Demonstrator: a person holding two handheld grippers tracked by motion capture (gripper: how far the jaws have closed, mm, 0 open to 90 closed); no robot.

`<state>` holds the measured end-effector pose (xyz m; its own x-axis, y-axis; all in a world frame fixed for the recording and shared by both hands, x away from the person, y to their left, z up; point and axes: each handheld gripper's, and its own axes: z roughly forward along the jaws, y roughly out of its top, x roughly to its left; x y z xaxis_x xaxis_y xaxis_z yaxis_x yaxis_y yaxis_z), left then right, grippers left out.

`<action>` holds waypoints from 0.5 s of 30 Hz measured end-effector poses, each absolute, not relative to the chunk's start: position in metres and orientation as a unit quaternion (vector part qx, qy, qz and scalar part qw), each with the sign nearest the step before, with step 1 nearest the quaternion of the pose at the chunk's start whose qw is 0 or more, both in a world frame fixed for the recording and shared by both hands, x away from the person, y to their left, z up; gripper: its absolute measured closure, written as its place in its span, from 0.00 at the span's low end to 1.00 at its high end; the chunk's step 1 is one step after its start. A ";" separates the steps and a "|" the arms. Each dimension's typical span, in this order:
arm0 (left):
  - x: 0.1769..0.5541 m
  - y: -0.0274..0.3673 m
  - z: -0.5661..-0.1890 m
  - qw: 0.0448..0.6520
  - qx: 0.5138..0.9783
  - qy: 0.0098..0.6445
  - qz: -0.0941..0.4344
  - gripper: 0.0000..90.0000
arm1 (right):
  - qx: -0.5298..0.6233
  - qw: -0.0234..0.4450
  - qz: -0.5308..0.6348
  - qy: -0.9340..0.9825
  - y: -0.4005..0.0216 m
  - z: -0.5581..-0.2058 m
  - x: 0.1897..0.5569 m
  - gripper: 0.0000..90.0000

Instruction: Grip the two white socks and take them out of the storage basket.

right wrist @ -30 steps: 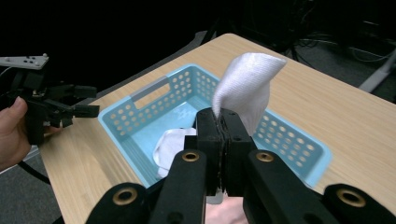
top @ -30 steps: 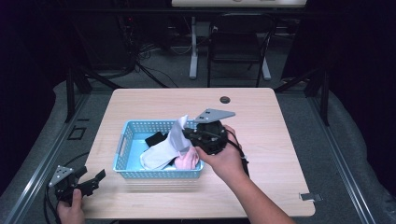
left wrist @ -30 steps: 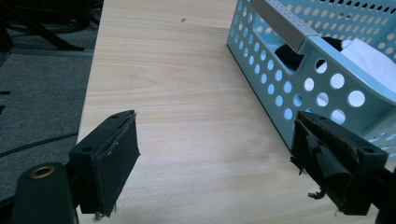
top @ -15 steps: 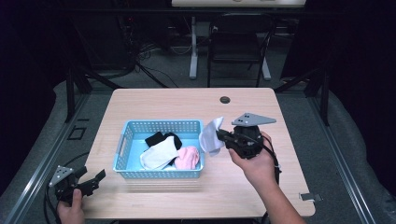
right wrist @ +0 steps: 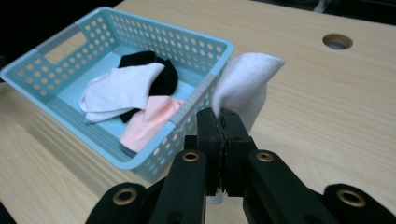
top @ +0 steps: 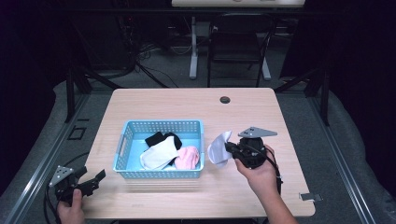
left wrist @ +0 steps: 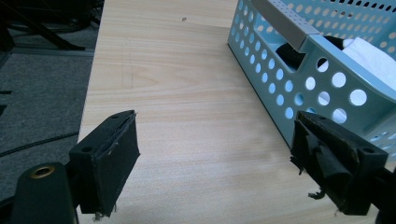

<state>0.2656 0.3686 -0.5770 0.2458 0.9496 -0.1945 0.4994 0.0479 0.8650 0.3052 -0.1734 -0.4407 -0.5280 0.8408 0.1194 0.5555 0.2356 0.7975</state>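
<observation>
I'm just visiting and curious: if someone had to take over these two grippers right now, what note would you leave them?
Right gripper: shut on a white sock, held above the table just right of the blue basket.
Left gripper: open, holding nothing, at the table's near left corner.
In the basket: a white sock, a black sock, a pink sock.
Done: one sock lifted out.
Left: probably set it down, then take out the other three.
</observation>
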 end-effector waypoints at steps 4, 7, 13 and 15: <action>0.266 0.368 -0.577 0.456 0.645 0.562 0.247 0.17 | 0.475 0.168 0.411 0.760 -0.179 -0.463 0.308 0.98; 0.266 0.368 -0.577 0.455 0.645 0.562 0.247 0.17 | 0.489 0.160 0.409 0.753 -0.187 -0.475 0.310 0.98; 0.266 0.368 -0.577 0.458 0.643 0.561 0.249 0.17 | 0.518 0.157 0.400 0.739 -0.207 -0.493 0.313 0.98; 0.266 0.368 -0.577 0.457 0.644 0.561 0.249 0.17 | 0.533 0.159 0.394 0.732 -0.215 -0.500 0.314 0.98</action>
